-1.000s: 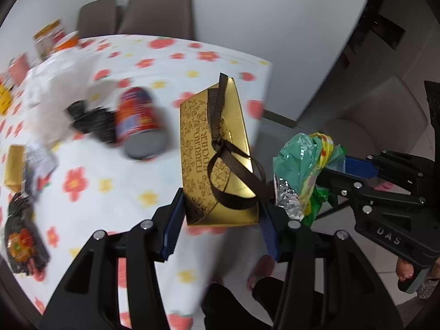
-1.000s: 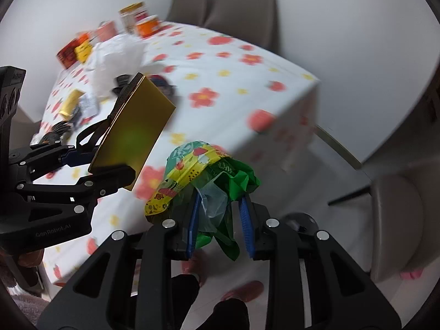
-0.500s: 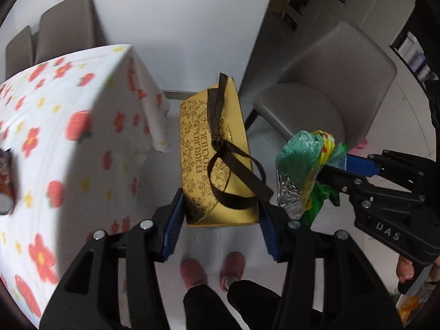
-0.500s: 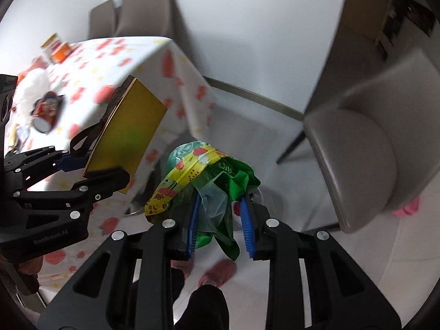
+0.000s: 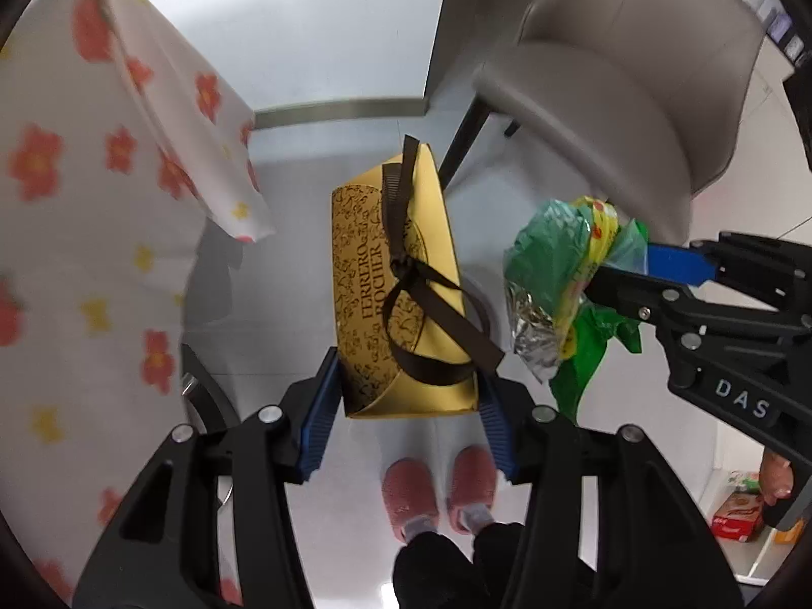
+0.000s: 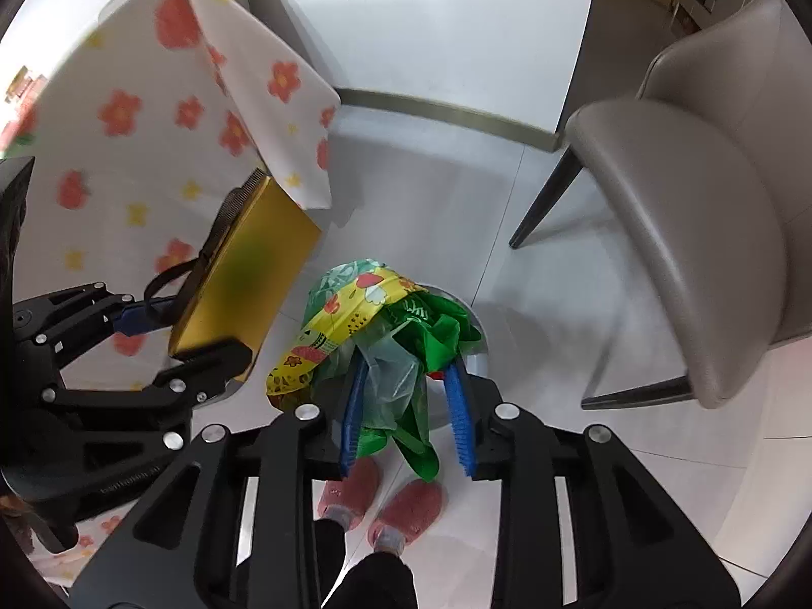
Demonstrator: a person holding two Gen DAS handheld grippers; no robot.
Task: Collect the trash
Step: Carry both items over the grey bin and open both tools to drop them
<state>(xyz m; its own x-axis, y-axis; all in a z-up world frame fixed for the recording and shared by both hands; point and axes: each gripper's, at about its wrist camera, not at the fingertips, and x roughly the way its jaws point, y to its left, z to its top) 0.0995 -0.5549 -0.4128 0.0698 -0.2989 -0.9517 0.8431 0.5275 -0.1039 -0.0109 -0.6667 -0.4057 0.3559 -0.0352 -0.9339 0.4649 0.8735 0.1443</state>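
Left wrist view: the left gripper [image 5: 406, 406] is clamped on the near end of a gold cardboard chocolate box tied with a brown ribbon [image 5: 401, 299], which is held off the floor, between the hanging corner of the white floral tablecloth [image 5: 152, 152] on the left and the grey upholstered chair [image 5: 624, 96] on the far right. The right gripper [image 6: 408, 416] is closed on a crumpled bundle of green and yellow plastic wrappers [image 6: 375, 314], carried just right of the box. Directly beneath the bundle, the right wrist view shows a curved grey rim [image 6: 479, 350] on the pale tiled floor [image 6: 533, 203]; this appears to be a round bin, though most of it is hidden behind the wrappers and cannot be confirmed. The person's pink slippers [image 6: 380, 502] stand at the near edge. Assessment: both items are collected and the carry-to-bin step is under way. The next move calls for centring each load over the opening, then releasing the wrappers first, and the wider box second, tilted end-down so it clears the rim.
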